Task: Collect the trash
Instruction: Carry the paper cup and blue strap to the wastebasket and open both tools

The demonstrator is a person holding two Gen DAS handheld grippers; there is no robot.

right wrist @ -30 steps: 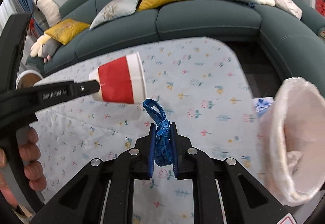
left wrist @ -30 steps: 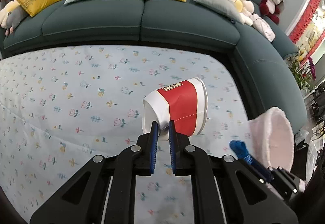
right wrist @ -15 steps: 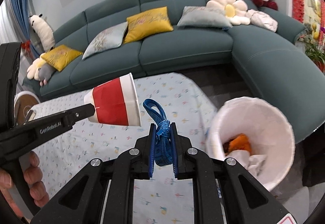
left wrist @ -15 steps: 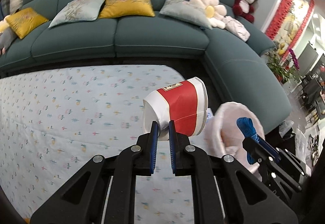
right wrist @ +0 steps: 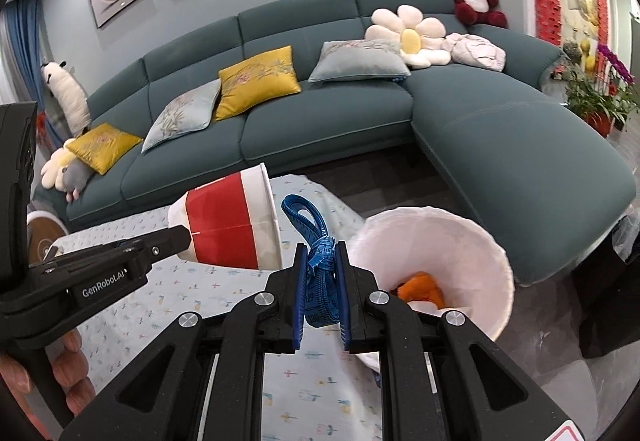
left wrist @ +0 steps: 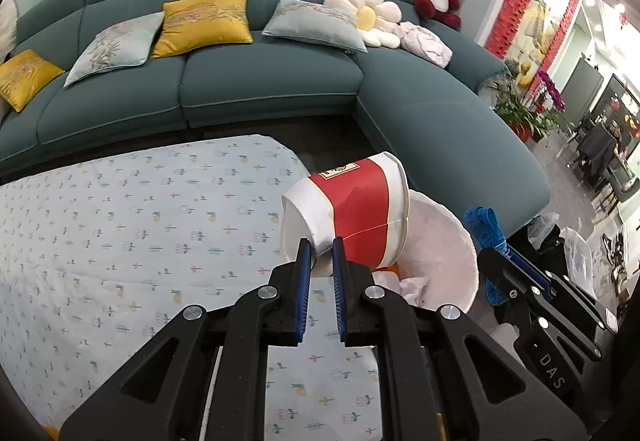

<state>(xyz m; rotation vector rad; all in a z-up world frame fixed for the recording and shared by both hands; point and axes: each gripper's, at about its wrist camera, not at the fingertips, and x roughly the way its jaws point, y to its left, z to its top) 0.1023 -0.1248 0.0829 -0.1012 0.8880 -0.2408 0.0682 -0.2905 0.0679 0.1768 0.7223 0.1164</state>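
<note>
My left gripper (left wrist: 319, 247) is shut on the rim of a red and white paper cup (left wrist: 352, 213), which lies on its side in the air with its mouth to the right, over the near edge of a white lined trash bin (left wrist: 444, 261). My right gripper (right wrist: 321, 255) is shut on a knotted blue measuring tape (right wrist: 316, 241), just left of the trash bin (right wrist: 440, 241), where an orange scrap (right wrist: 420, 287) lies among white paper. In the right wrist view the paper cup (right wrist: 228, 231) and the left gripper (right wrist: 176, 239) hang at the left.
A table under a flowered cloth (left wrist: 140, 233) spreads to the left of the bin. A teal corner sofa (right wrist: 320, 113) with cushions and plush toys runs behind and to the right. Potted plants (left wrist: 520, 109) stand at far right. A person's hand (right wrist: 64, 369) holds the left gripper.
Both grippers have risen and swung right with the cup and the tape still held. The bin, at the right edge before, now lies just beyond both grippers.
</note>
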